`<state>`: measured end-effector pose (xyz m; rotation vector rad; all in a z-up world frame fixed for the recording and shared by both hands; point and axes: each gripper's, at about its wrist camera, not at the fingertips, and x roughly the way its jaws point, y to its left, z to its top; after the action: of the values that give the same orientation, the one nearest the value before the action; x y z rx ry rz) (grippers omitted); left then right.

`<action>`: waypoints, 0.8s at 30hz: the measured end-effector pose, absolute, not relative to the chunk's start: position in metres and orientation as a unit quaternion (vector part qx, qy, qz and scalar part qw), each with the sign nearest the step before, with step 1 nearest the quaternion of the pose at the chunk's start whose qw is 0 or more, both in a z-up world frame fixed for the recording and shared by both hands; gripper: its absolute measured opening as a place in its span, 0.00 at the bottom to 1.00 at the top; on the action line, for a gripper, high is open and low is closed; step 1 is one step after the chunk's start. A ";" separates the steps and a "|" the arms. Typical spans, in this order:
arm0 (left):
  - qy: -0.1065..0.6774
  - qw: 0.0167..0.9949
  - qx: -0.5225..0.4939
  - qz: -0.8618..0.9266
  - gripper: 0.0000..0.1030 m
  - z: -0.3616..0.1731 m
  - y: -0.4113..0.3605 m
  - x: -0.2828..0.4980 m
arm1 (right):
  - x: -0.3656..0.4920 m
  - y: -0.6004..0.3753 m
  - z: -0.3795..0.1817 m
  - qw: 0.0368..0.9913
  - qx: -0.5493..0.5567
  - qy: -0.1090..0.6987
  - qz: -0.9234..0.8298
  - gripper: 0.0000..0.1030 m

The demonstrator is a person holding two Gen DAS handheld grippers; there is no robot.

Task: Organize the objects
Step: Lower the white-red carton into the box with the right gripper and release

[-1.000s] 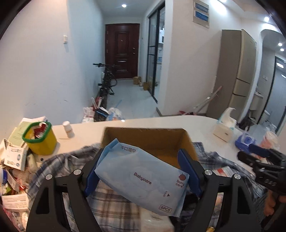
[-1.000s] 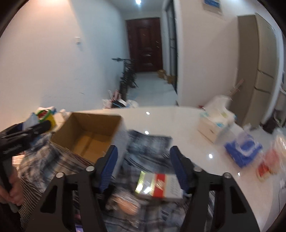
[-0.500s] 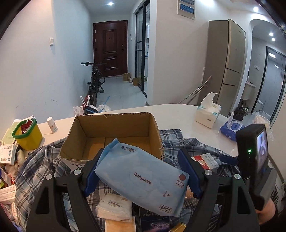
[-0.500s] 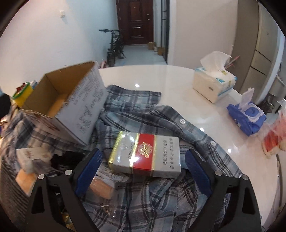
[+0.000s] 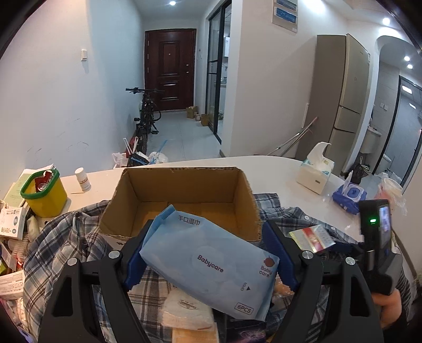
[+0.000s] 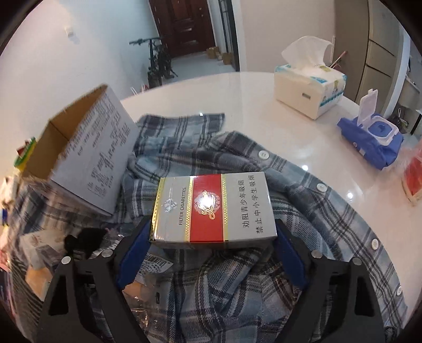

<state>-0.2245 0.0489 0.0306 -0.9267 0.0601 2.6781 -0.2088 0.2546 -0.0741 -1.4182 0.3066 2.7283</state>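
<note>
Both wrist views close, angled down over table; share cardboard box [image 5: 182, 203], plaid shirt [image 6: 237, 163].

Both views are evenly and fairly brightly lit from recessed ceiling spotlights [image 5: 172, 3], with a cool cast on the walls. The glossy white table [image 6: 237, 89] returns small specular spots, and a hot glare patch burns out the emblem on the cigarette carton [image 6: 211, 208]. Shadows under objects are soft and shallow. Strong fisheye distortion bends door frames and walls; black vignette fills all corners. The left wrist view is sharp throughout. In the right wrist view the cardboard box [image 6: 87, 147] and left-edge clutter are smeared, the centre crisp.
</note>
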 end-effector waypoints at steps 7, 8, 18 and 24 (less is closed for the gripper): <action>-0.017 0.129 -0.307 0.943 0.80 0.042 0.012 -0.227 | -0.180 0.257 -0.012 0.054 -0.363 0.094 0.925 0.85; -0.026 0.120 -0.306 0.944 0.80 0.043 0.005 -0.229 | -0.177 0.255 -0.001 0.044 -0.352 0.101 0.930 0.85; -0.049 0.091 -0.252 0.962 0.80 0.070 -0.033 -0.255 | -0.211 0.171 0.069 -0.094 -0.258 0.135 0.952 0.85; -0.072 0.093 -0.294 0.948 0.80 0.027 -0.053 -0.285 | -0.239 0.122 0.022 -0.146 -0.286 0.101 0.942 0.85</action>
<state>-0.2850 -0.0535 0.0265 -0.8742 -0.2129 2.8155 -0.2389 0.1217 0.0221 -0.9943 0.3491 3.2682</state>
